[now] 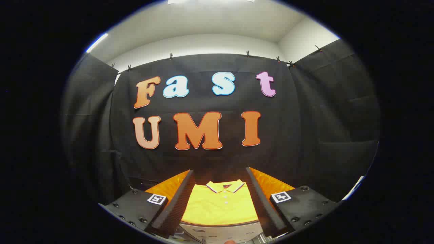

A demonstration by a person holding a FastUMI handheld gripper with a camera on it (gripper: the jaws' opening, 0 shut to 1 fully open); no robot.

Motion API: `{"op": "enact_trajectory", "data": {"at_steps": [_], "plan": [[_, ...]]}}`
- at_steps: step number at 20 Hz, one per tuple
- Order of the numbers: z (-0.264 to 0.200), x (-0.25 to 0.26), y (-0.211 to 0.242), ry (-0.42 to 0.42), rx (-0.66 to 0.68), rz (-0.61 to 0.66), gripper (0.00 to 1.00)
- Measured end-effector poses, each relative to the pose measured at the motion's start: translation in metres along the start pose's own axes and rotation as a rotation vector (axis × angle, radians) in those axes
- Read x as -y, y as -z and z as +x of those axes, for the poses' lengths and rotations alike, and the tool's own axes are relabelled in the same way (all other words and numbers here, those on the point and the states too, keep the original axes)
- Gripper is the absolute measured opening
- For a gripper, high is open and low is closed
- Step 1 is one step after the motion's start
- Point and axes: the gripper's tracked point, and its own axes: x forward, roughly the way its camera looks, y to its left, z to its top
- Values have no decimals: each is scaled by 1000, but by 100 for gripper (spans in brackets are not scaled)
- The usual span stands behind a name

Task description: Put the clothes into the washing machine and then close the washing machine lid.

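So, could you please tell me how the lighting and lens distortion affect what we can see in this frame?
In the gripper view, the yellow polo shirt between the open gripper fingers is brightly and evenly lit and sharp; the fisheye lens bows the black cloth wall and its top edge; the ceiling light strip glares; the cloth's outer folds fall into dim shadow.

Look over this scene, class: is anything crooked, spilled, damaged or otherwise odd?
Nothing stands out. The yellow polo shirt lies flat and neatly folded, collar away from the camera, seen between the fingers of the open gripper, which touch nothing. No spill or damage shows.
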Motion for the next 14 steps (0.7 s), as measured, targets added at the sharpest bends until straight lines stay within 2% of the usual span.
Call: {"op": "enact_trajectory", "data": {"at_steps": [14], "plan": [[7, -19, -9, -44, -4, 17, 97]]}}
